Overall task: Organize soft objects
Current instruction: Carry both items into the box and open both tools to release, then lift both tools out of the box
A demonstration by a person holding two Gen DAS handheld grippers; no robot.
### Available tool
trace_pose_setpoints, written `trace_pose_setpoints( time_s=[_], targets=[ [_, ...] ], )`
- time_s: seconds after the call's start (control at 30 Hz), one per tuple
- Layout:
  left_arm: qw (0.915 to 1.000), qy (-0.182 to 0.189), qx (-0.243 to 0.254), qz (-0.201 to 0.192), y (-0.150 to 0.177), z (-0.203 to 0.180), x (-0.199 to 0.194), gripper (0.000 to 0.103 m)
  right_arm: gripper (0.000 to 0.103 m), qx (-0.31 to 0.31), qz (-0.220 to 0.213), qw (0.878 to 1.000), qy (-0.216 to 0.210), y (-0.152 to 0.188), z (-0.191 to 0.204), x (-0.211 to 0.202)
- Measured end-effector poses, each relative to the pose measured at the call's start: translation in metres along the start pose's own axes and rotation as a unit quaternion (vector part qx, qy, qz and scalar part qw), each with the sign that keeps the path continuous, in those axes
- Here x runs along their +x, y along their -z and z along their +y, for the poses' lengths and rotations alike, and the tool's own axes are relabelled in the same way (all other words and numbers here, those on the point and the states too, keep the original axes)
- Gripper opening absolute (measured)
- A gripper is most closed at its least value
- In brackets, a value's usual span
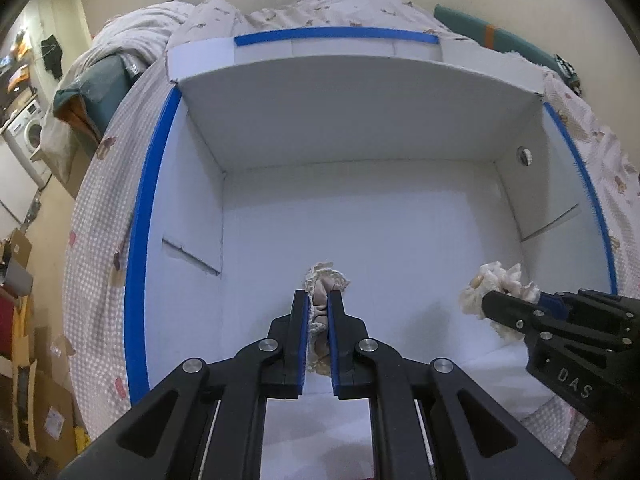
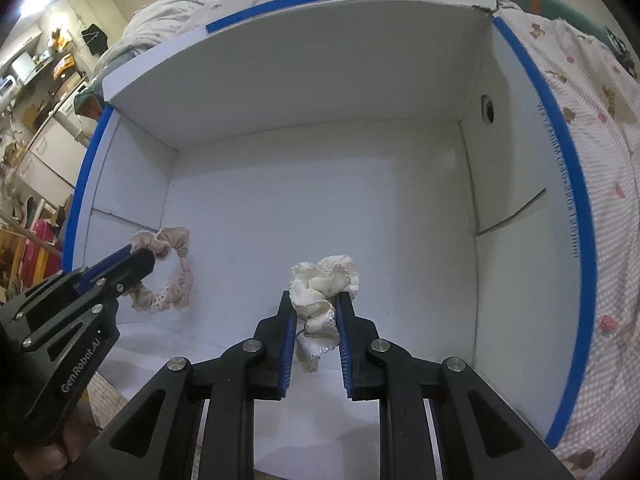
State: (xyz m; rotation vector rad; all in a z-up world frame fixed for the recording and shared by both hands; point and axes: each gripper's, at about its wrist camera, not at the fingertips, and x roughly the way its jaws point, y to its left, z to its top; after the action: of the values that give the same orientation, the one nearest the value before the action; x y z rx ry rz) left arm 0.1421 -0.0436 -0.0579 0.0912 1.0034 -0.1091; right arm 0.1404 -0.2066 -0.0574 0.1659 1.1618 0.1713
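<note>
A white box [image 1: 360,128] with blue-taped rims lies open on a bed, seen from above in both wrist views [image 2: 320,80]. My left gripper [image 1: 319,296] is shut on a pink scrunchie with lace trim [image 1: 321,300], which hangs as a ring inside the box at the left [image 2: 176,276]. My right gripper [image 2: 313,298] is shut on a cream frilly scrunchie [image 2: 324,284], held over the box floor. The left wrist view shows that cream scrunchie [image 1: 496,284] at the right, in the right gripper [image 1: 516,304].
The box floor [image 2: 320,200] is bare white. A checked bedsheet with small prints [image 2: 600,200] surrounds the box, with a crumpled duvet [image 1: 152,28] behind it. A cluttered room with a washing machine [image 1: 28,136] lies beyond the bed's left side.
</note>
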Motion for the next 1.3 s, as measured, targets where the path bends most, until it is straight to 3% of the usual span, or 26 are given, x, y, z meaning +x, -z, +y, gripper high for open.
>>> trace_pose_setpoints(
  time_s=[0.1,0.17,0.2,0.23,0.27,0.3,0.33,0.43,0.63,0.8,0.97,1.3],
  targets=[
    [0.9999,0.001,-0.013,0.008,-0.001,0.006,0.001,0.01,0.021,0.009,0.002,1.0,0.008,-0.002,-0.002,0.003],
    [0.9998,0.001,-0.014,0.011,-0.001,0.008,-0.001,0.016,0.032,0.021,0.002,1.0,0.008,-0.004,-0.005,0.004],
    [0.9998,0.0,-0.013,0.012,-0.001,0.008,-0.002,0.025,0.036,0.029,0.004,1.0,0.004,-0.005,-0.008,0.005],
    [0.9999,-0.002,-0.009,0.01,-0.001,0.007,-0.004,0.04,0.052,0.035,0.005,0.999,0.002,-0.006,-0.01,0.006],
    [1.0,-0.003,-0.007,0.007,-0.001,0.007,-0.006,0.049,0.066,0.043,0.002,0.999,-0.001,-0.006,-0.012,0.005],
    [1.0,-0.005,-0.006,0.001,-0.002,0.006,-0.008,0.063,0.067,0.049,-0.004,0.999,-0.005,-0.006,-0.014,0.002],
    [0.9999,-0.01,-0.006,-0.008,-0.002,0.006,-0.011,0.067,0.067,0.053,-0.01,0.999,-0.009,-0.006,-0.015,0.0],
    [0.9994,-0.024,-0.005,-0.022,-0.005,0.007,-0.017,0.067,0.07,0.058,-0.026,0.998,-0.022,-0.007,-0.016,-0.008],
    [0.9989,-0.039,-0.017,-0.02,-0.005,0.012,-0.02,0.067,0.097,0.065,-0.06,0.996,-0.024,-0.008,-0.014,-0.025],
    [0.9983,-0.057,-0.002,-0.012,-0.002,0.009,-0.021,0.067,0.098,0.08,-0.06,0.995,-0.008,-0.009,-0.018,-0.028],
    [0.9948,-0.095,0.008,-0.038,-0.002,0.006,-0.033,0.067,0.098,0.079,-0.059,0.995,0.002,-0.005,-0.019,-0.032],
    [0.9964,-0.066,-0.018,-0.05,-0.001,0.016,-0.048,0.067,0.098,0.091,-0.073,0.993,0.003,0.004,-0.025,-0.049]
  ],
)
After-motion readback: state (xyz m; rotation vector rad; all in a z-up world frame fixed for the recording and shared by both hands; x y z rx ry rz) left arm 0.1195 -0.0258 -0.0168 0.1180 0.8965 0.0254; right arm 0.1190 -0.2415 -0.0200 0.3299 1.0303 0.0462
